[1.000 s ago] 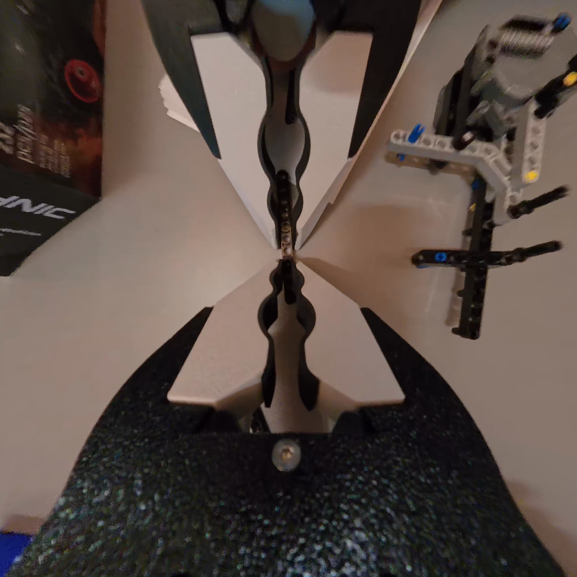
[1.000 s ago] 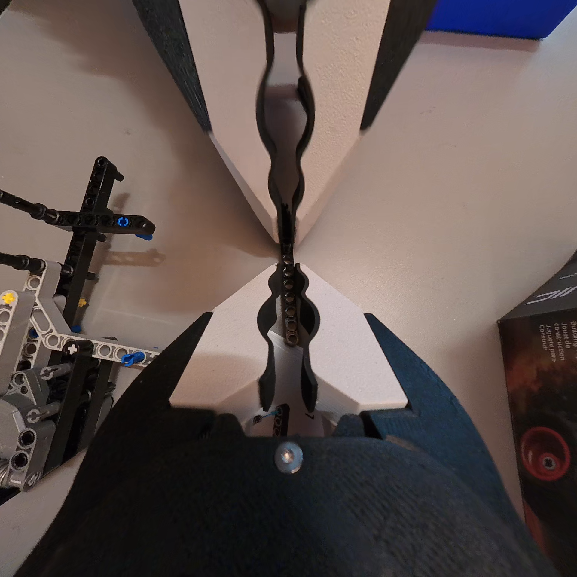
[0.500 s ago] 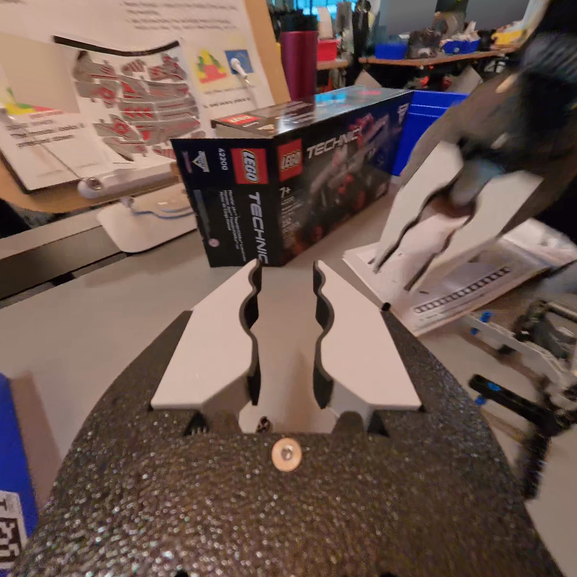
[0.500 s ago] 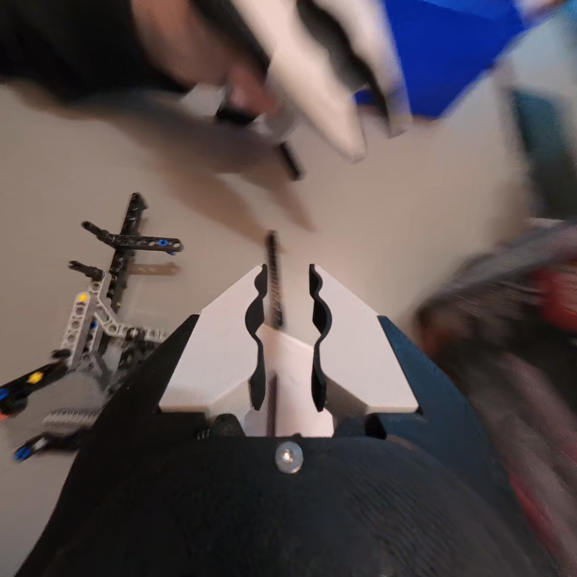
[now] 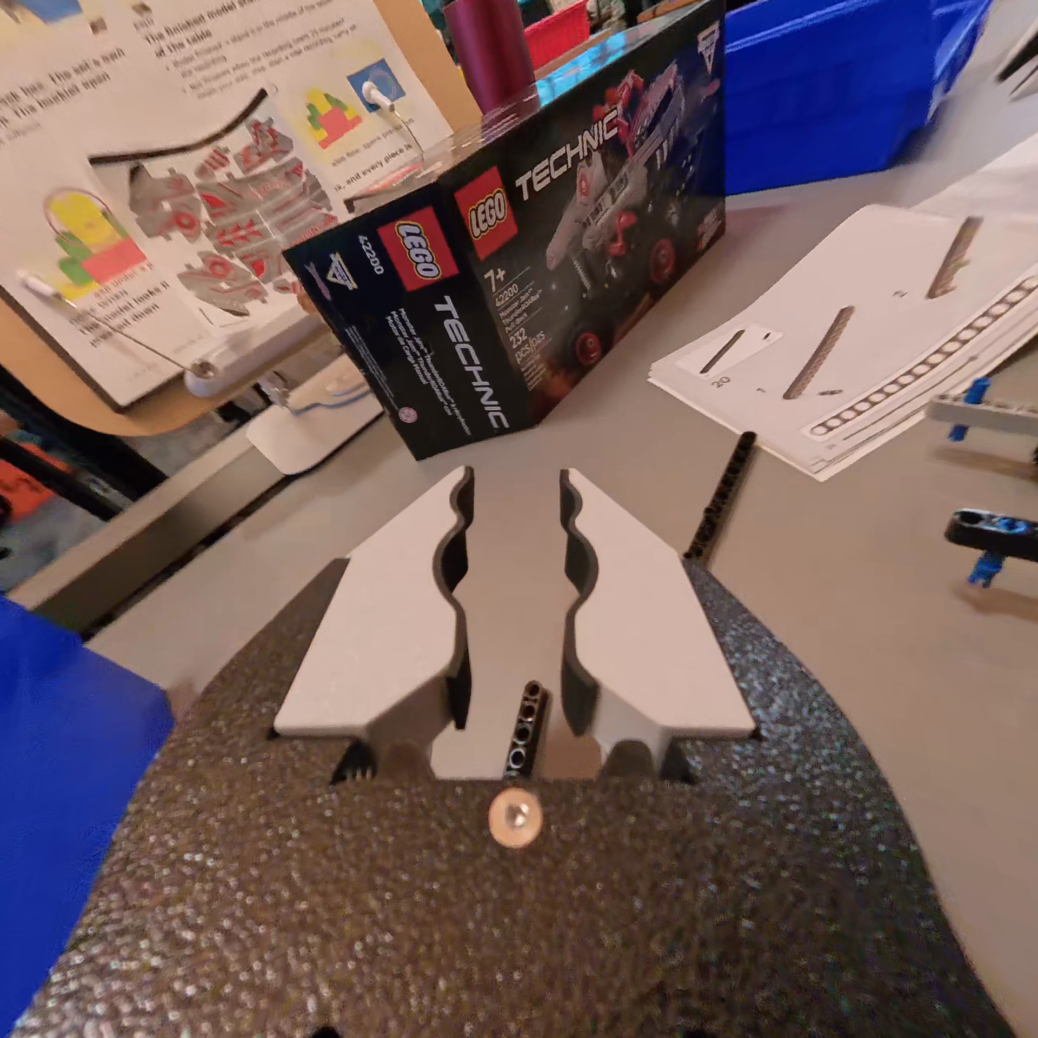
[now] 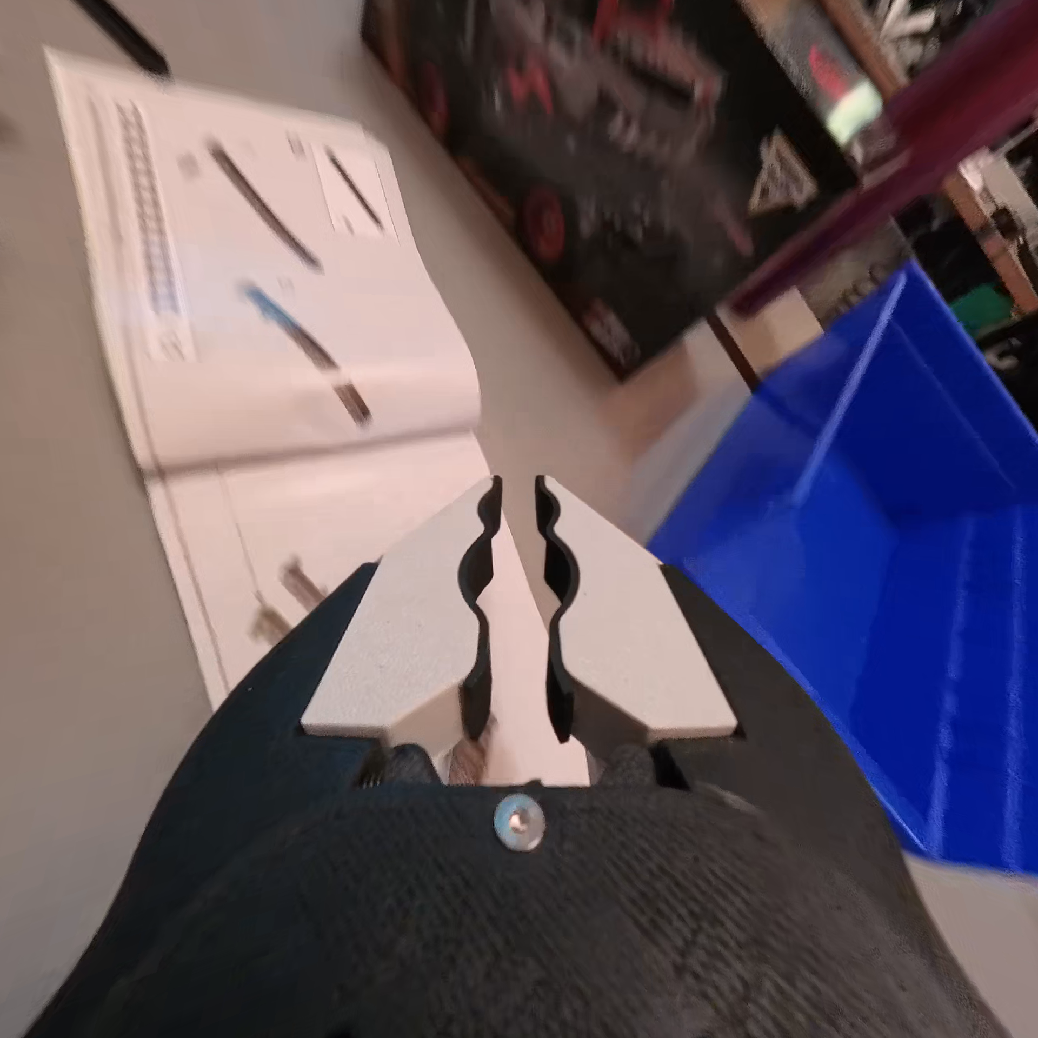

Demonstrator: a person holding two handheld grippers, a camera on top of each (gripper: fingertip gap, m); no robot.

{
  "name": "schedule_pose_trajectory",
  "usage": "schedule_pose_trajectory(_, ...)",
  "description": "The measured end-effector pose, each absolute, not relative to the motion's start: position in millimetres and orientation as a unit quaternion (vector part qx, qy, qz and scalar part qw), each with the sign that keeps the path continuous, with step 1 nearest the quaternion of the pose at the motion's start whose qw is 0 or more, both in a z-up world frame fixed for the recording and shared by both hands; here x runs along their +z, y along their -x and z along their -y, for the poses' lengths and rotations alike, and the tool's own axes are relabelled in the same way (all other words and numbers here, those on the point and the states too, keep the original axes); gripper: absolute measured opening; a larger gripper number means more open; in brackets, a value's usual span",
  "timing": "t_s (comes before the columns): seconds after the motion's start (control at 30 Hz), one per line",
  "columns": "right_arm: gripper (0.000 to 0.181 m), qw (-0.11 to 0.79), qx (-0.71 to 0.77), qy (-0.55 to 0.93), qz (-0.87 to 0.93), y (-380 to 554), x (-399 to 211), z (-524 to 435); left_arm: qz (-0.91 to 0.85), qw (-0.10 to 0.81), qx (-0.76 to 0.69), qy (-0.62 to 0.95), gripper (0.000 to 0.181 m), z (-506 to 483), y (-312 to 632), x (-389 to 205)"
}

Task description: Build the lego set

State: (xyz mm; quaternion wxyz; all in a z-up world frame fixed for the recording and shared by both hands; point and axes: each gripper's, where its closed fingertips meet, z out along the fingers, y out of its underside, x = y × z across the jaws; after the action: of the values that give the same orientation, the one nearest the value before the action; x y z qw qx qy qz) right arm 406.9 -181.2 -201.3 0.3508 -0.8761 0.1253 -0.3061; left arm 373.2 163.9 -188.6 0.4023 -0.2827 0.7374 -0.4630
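My left gripper [image 5: 514,477] is open and empty, low over the grey table [image 5: 842,702]. A long black beam with holes [image 5: 722,500] lies flat on the table just right of its right finger. The end of a black beam [image 5: 525,730] shows on the table between the finger bases. The partial build sits at the right edge: a grey beam [image 5: 983,407] and a black piece with blue pins [image 5: 988,528]. My right gripper [image 6: 517,483] is open with a narrow gap and empty, over the open instruction booklet [image 6: 281,337]. The right wrist view is blurred.
The dark set box [image 5: 533,281] stands ahead of the left gripper, the booklet [image 5: 842,348] to its right and a blue bin [image 5: 842,84] behind. A blue object [image 5: 67,730] is at the left. In the right wrist view, the blue bin [image 6: 898,561] is right and the box [image 6: 590,140] beyond.
One second ago both grippers were shut tip to tip on one black beam. Both have opened and let it go. Both have swung up and away; the right one now faces booklet and bin.
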Motion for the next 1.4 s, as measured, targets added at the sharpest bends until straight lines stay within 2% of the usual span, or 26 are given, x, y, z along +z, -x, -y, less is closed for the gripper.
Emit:
schedule_pose_trajectory(0.07,0.013,0.317,-0.331,0.879,-0.133,-411,-205,207,-0.734,0.435,-0.445,0.273,0.027,-165,-375,-188)
schedule_pose_trajectory(0.17,0.011,0.348,-0.343,0.859,-0.152,-414,-197,221,-0.734,0.464,-0.42,0.263,0.026,-166,-378,-190)
schedule_pose_trajectory(0.3,0.01,0.318,-0.394,0.849,-0.154,-428,-197,250,-0.731,0.489,-0.398,0.26,0.026,-170,-382,-192)
schedule_pose_trajectory(0.57,0.007,0.357,-0.4,0.836,-0.113,-438,-200,265,-0.679,0.584,-0.372,0.243,0.018,-188,-391,-177)
schedule_pose_trajectory(1.2,0.012,0.333,-0.513,0.778,-0.14,-457,-177,277,-0.694,0.606,-0.32,0.22,0.014,-185,-395,-186)
schedule_pose_trajectory(1.3,0.01,0.358,-0.548,0.744,-0.134,-456,-160,278,-0.699,0.603,-0.318,0.216,0.014,-184,-395,-187)
schedule_pose_trajectory(1.4,0.006,0.438,-0.593,0.667,-0.104,-441,-123,272,-0.698,0.604,-0.318,0.215,0.014,-184,-395,-187)
